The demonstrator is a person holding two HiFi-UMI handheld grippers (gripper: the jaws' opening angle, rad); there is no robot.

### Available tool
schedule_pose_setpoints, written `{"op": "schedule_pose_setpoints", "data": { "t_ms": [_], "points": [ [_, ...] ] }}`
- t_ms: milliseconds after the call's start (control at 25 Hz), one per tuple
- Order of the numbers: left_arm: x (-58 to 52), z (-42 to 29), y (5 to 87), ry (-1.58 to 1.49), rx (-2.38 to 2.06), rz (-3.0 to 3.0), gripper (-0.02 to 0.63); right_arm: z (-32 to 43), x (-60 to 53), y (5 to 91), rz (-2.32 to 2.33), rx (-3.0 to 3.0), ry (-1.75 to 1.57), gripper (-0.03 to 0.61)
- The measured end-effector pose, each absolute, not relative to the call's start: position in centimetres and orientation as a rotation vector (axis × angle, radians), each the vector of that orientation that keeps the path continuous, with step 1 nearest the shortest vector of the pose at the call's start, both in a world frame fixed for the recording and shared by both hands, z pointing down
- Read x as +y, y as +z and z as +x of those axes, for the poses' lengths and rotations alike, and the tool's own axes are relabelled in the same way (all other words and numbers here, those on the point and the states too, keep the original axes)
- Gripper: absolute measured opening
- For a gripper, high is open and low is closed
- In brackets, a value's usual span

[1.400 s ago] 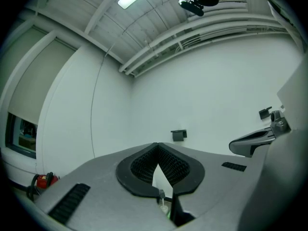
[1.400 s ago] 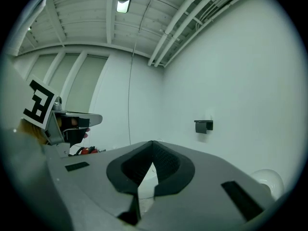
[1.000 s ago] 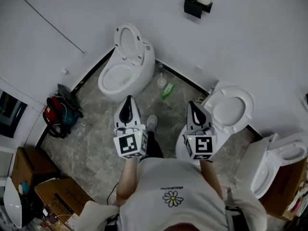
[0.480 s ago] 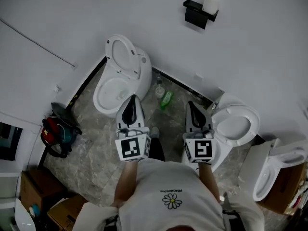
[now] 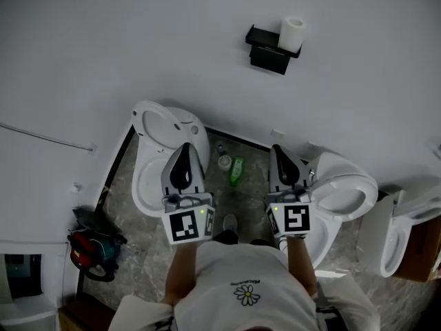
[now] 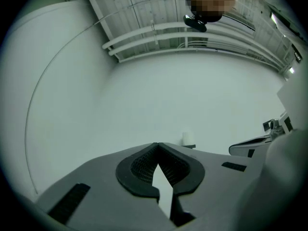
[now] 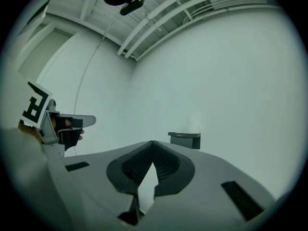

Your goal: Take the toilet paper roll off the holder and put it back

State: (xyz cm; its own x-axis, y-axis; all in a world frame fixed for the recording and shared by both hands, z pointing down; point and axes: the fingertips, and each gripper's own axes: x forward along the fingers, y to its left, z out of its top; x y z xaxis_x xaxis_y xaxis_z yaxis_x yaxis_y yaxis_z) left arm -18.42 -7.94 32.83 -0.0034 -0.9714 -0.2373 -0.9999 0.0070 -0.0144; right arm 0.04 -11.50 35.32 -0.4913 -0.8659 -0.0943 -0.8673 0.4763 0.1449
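A white toilet paper roll stands on top of a black holder fixed to the white wall, high in the head view. Both grippers are held side by side well short of it. My left gripper is shut with nothing between its jaws, and so is my right gripper. In the right gripper view the holder shows just above the closed jaw tips, the roll faint over it. The left gripper view shows the roll small and far, right of the tips.
A white toilet with its lid up stands below left of the grippers, another to the right, a third at the far right. A green bottle lies on the floor between them. A red bag sits at the lower left.
Both grippers and the person have moved toward the wall and risen a little. The holder and roll have come lower in the head view and look nearer. Both jaws stay shut.
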Motion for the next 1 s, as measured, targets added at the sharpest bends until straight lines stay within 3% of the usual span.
{"op": "schedule_pose_setpoints", "data": {
  "t_ms": [1000],
  "points": [
    [-18.7, -16.7, 32.7, 0.277, 2.024, -2.158, 0.017, 0.6, -19.9, 33.8, -1.703, 2.573, 0.374, 0.009]
  ]
}}
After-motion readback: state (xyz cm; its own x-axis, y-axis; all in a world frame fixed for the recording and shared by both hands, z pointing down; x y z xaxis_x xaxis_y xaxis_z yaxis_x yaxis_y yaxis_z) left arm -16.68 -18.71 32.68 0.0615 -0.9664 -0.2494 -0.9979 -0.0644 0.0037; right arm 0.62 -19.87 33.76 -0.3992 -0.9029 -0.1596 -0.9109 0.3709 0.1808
